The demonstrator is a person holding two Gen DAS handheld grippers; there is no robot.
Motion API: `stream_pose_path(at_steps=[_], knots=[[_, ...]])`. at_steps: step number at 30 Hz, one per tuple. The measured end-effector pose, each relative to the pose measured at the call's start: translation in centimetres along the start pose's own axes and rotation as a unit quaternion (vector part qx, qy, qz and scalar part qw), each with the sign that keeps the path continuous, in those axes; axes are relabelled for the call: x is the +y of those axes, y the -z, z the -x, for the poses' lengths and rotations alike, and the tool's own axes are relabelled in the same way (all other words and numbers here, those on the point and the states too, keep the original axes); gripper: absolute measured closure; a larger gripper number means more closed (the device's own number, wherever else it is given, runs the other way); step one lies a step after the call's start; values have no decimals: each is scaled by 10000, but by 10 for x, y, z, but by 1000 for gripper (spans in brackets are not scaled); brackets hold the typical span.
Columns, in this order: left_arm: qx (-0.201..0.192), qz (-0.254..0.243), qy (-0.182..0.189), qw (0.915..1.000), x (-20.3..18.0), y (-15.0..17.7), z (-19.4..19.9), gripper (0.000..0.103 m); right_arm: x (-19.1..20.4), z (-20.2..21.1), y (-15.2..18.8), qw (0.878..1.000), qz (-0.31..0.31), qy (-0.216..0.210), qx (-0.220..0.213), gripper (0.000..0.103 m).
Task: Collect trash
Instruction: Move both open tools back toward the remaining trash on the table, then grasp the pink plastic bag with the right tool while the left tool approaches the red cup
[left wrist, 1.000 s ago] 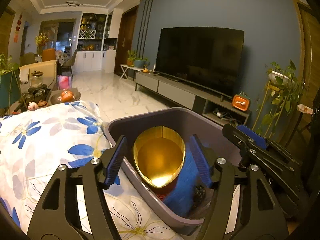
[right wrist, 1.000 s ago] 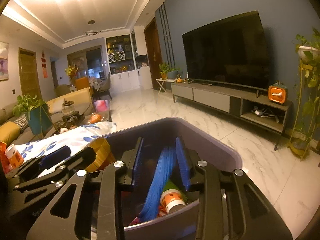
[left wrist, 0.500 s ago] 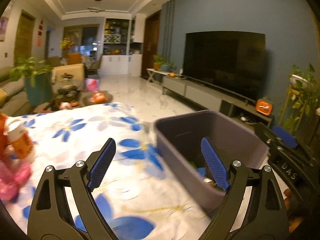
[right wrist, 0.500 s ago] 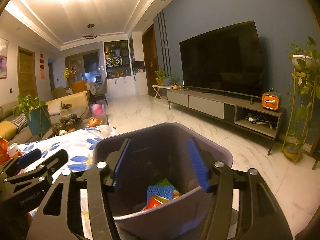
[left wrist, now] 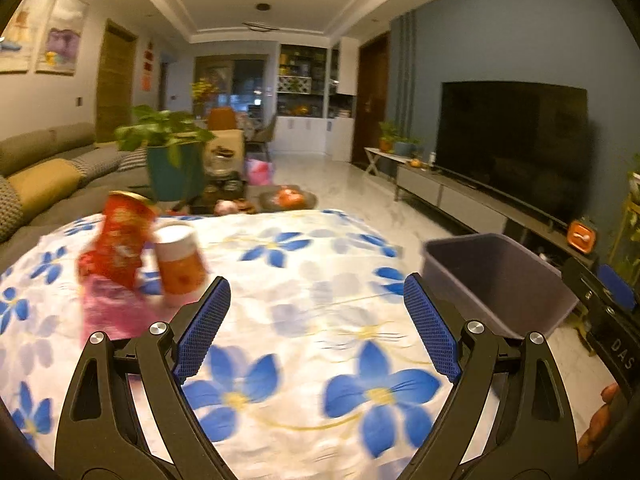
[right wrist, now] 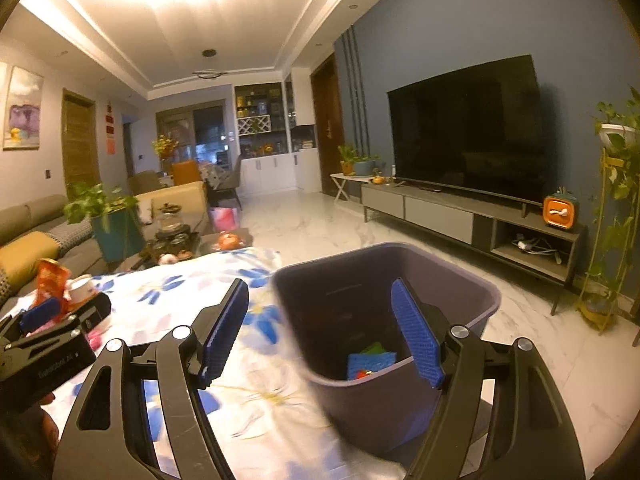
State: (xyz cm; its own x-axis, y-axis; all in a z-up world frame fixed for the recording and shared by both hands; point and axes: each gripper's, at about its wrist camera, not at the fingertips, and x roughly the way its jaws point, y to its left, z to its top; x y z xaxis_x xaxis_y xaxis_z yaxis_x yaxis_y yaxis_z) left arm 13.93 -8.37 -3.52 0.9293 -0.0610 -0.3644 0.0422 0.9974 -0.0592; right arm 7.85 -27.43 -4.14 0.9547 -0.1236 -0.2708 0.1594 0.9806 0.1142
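1. Left gripper [left wrist: 316,332]: jaws wide, nothing between them; it hangs over the flowered cloth [left wrist: 304,360] of the table.
2. Right gripper [right wrist: 320,330]: jaws opening, nothing pressed between the pads; its right finger sits over the bin's mouth.
3. Bin [right wrist: 384,320]: grey plastic tub at the table's edge, at 3 o'clock in the left wrist view. Inside lie a blue mesh piece [right wrist: 370,364] and some red and green scraps, too small to name.
4. Trash left on the table: a red snack bag [left wrist: 122,240], an orange paper cup [left wrist: 180,264] touching it, and a pink wrapper [left wrist: 108,312] just below, all at 10 o'clock from the left gripper. All are blurred.
5. Handling, as judged: the cup looks light, thin-walled and easy to crush; pinch it across the mid-body, gently. The bag and wrapper seem soft, crinkly and slippery; take a bunched fold near the top, not a flat face.
6. Risk: the three touch, so lifting one may topple its neighbours.
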Motion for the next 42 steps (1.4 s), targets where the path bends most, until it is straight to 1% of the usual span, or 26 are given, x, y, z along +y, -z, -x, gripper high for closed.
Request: stream_pose_path(at_steps=[8,11,13,17,20,24,31,35,36,37,40,42], knots=[[-47,286,-449,9986,59,-1,26,16,55,13,4,9987,202,-460,70,30],[-62,297,-658,9974,82,5,35,16,75,15,7,9977,267,-616,133,30],[-29,391,-759,9963,99,9,37,16,87,16,9,9970,318,-684,161,30],[-2,585,-1040,9929,137,18,46,16,116,11,18,9944,388,-922,327,30],[2,762,-1271,9889,166,23,55,16,143,4,28,9902,480,-1201,528,30],[20,996,-1343,9859,197,28,61,16,174,-3,41,9845,665,-1445,743,30],[39,1153,-1532,9814,226,36,65,16,219,-15,51,9759,853,-1772,950,30],[-80,1253,-1804,9755,242,36,72,16,247,-20,54,9668,948,-2110,1083,30],[-98,1291,-1849,9742,247,35,73,16,259,-20,56,9639,1007,-2212,1092,27],[-113,1335,-1890,9728,252,35,75,16,268,-20,58,9615,1052,-2285,1104,22],[-141,1438,-1931,9705,262,34,78,16,293,-23,65,9559,1247,-2387,1170,21],[-153,1479,-1951,9694,267,35,80,16,309,-27,70,9528,1448,-2365,1238,21]])
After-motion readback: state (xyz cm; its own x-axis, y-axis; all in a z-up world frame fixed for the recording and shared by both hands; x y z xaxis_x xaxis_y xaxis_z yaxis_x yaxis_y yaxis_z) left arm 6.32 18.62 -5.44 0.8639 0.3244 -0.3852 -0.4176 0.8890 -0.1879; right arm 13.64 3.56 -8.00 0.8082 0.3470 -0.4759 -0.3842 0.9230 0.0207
